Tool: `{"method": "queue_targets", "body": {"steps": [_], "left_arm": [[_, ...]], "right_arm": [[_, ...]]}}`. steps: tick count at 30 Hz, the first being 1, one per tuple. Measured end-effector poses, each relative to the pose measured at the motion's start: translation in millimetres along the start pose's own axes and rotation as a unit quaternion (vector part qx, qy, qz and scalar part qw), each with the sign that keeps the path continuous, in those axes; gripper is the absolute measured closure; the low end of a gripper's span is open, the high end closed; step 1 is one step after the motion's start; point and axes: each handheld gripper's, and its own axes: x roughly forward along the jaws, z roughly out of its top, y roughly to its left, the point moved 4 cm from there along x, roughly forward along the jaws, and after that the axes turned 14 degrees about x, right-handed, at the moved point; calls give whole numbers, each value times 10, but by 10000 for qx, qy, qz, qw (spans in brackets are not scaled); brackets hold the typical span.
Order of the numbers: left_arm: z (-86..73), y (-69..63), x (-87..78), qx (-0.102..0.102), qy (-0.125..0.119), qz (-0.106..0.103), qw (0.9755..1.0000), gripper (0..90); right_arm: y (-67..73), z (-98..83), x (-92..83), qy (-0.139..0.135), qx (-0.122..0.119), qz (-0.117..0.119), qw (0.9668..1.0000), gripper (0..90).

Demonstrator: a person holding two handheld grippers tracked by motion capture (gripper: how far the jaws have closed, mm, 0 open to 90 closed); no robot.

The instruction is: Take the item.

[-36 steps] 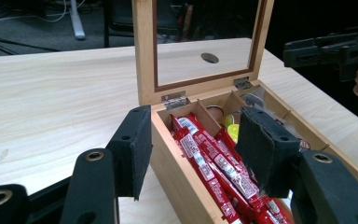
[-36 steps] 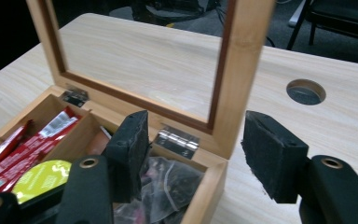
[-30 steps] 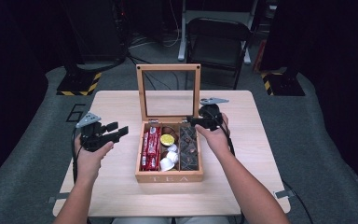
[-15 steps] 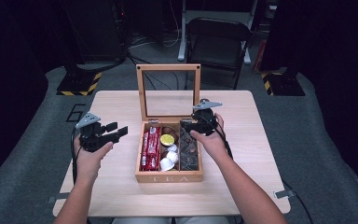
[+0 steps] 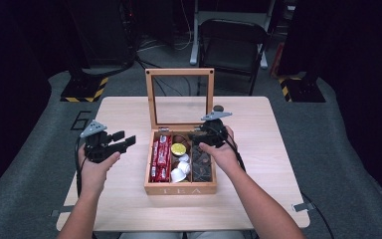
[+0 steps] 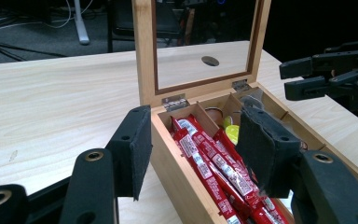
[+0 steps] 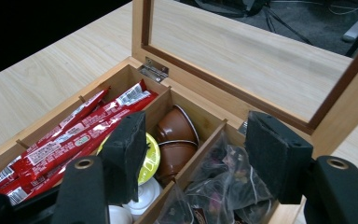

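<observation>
A wooden tea box (image 5: pixel 180 189) stands mid-table with its glass lid (image 5: pixel 179 72) upright. Red sachets (image 5: pixel 161 157) (image 6: pixel 214 168) (image 7: pixel 74 135) fill its left compartment. Capsules sit in the middle one: yellow (image 5: pixel 178 149) (image 7: pixel 151 156), brown (image 7: pixel 177 128) and white (image 5: pixel 180 169). Clear tea bags (image 5: pixel 202 162) (image 7: pixel 223 186) lie in the right one. My left gripper (image 5: pixel 126 139) (image 6: pixel 195 128) hovers open beside the box's left wall, holding nothing. My right gripper (image 5: pixel 197 136) (image 7: pixel 196 135) (image 6: pixel 289 80) hangs open over the back of the middle and right compartments, holding nothing.
The light wooden table (image 5: pixel 278 149) has bare surface on both sides of the box and a small round hole (image 5: pixel 218 108) behind the lid. A dark folding chair (image 5: pixel 234 45) stands past the far edge. Stand bases with striped tape (image 5: pixel 84 89) sit on the floor.
My right gripper has edged a little leftward over the back of the box. The left gripper and the box's contents look the same.
</observation>
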Motion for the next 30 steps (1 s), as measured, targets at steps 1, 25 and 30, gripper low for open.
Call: {"method": "queue_targets", "body": {"steps": [1, 25, 30], "left_arm": [[1, 0, -1, -11, -11, 5, 10000, 448], [4, 2, -38, -12, -42, 11, 10000, 446], [3, 3, -41, -10, -44, 18, 10000, 446]], "right_arm": [[12, -4, 8, 12, -5, 24, 10000, 382], [203, -157, 312, 427, -241, 262, 9985, 399], [224, -168, 358, 433, -259, 254, 9984, 377]]}}
